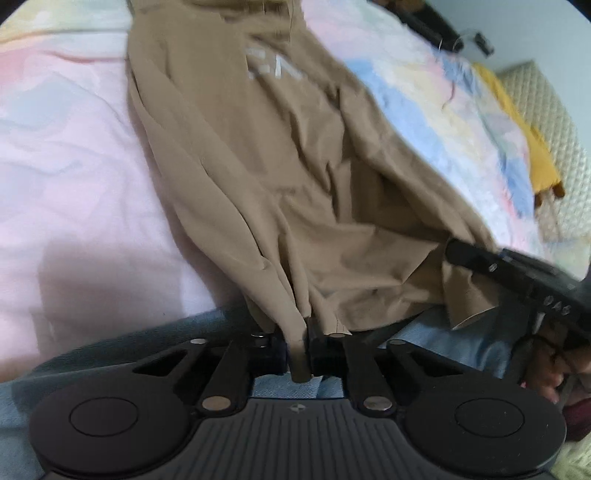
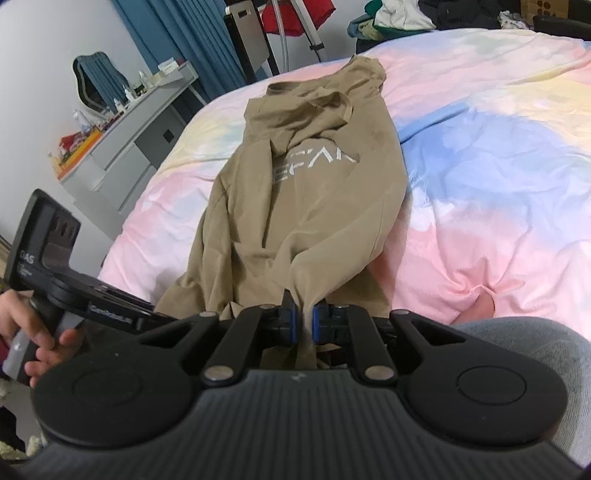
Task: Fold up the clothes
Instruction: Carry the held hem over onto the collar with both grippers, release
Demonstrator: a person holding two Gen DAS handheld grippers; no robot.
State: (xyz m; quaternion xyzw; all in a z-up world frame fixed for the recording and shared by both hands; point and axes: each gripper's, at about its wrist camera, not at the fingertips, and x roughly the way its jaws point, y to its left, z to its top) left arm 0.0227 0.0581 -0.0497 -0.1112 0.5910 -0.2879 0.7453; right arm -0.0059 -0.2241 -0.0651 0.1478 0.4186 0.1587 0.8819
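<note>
A tan, soft cotton T-shirt with pale printed letters on its chest (image 2: 299, 206) lies stretched lengthwise across the bed, collar end far away and hem end drawn up toward the person. The cloth is bunched and creased along its length, its sides rolled inward. The left gripper (image 1: 301, 347) has its black jaws pressed together on a gathered fold of the shirt's hem, the fabric pinched between them and hanging through. The right gripper (image 2: 303, 325), with blue-edged pads, is likewise clamped tight on another bunch of the same hem. Each tool shows in the other's view, off to the side, with a hand (image 2: 40, 336) wrapped round the left one's handle. Beneath the shirt spreads a rumpled pastel quilt of pink, blue and yellow patches (image 2: 480, 192). Beyond the bed stands a grey desk crowded with small bottles (image 2: 129, 122), beside blue curtains (image 2: 192, 40), and a heap of clothes (image 2: 399, 16) sits past the far edge.
</note>
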